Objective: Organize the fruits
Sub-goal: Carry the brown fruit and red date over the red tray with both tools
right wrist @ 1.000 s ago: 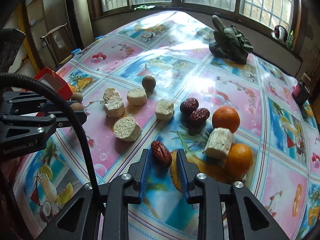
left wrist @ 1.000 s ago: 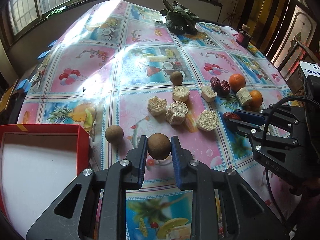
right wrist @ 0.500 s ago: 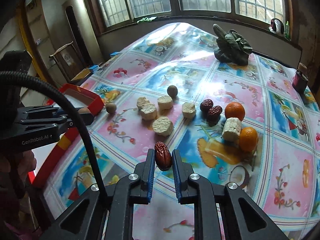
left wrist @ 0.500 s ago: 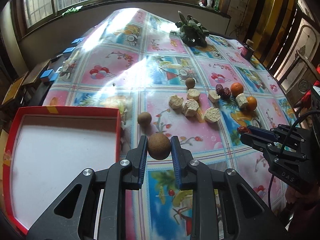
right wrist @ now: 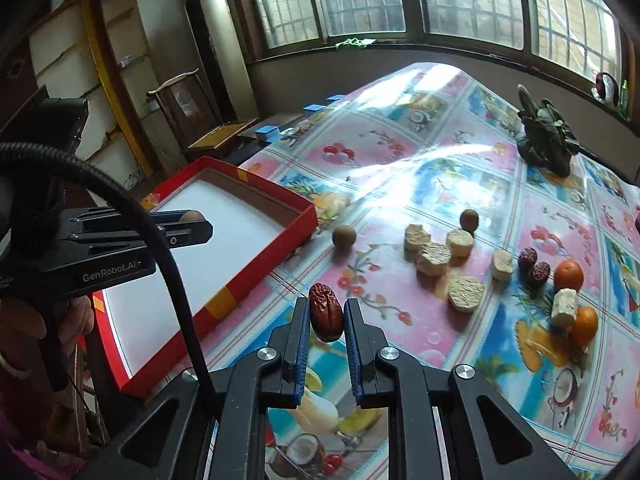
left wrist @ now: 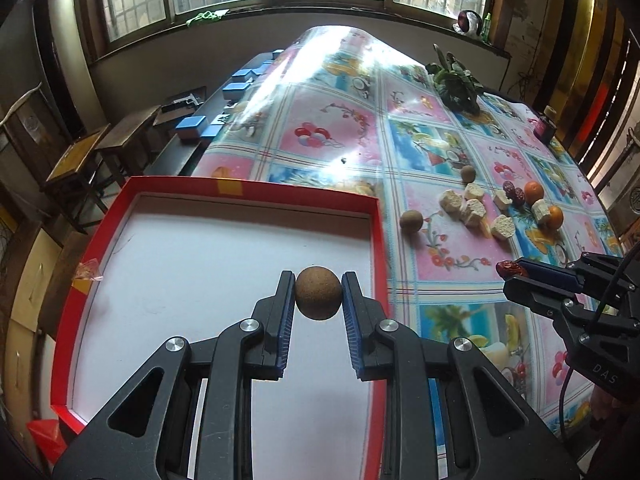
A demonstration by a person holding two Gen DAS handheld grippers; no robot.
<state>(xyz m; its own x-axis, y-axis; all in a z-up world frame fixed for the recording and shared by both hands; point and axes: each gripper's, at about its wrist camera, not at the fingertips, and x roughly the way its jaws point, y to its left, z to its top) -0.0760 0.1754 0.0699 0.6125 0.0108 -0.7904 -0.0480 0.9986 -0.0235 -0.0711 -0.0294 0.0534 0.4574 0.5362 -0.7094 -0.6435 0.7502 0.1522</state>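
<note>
My left gripper [left wrist: 318, 280] is shut on a round brown fruit [left wrist: 318, 293] and holds it above the white floor of the red tray [left wrist: 256, 189]. My right gripper [right wrist: 326, 306] is shut on a red date [right wrist: 326, 311] and holds it above the tablecloth, right of the red tray [right wrist: 276, 248]. It also shows in the left wrist view [left wrist: 516, 270] at the right. Two more brown fruits [right wrist: 344, 236] [right wrist: 469, 220], two dates [right wrist: 534, 266], two oranges [right wrist: 569, 274] and several pale corn-like chunks [right wrist: 434, 258] lie on the table.
A dark leafy vegetable [right wrist: 546, 140] lies at the far end of the table. A small dark bottle [left wrist: 545, 126] stands at the far right edge. Wooden stools [left wrist: 92, 152] and blue blocks [left wrist: 192, 124] are left of the table.
Both grippers have risen and moved left with their fruit. The left one has gone from over the tablecloth to over the red tray. The right one has come closer to the tray.
</note>
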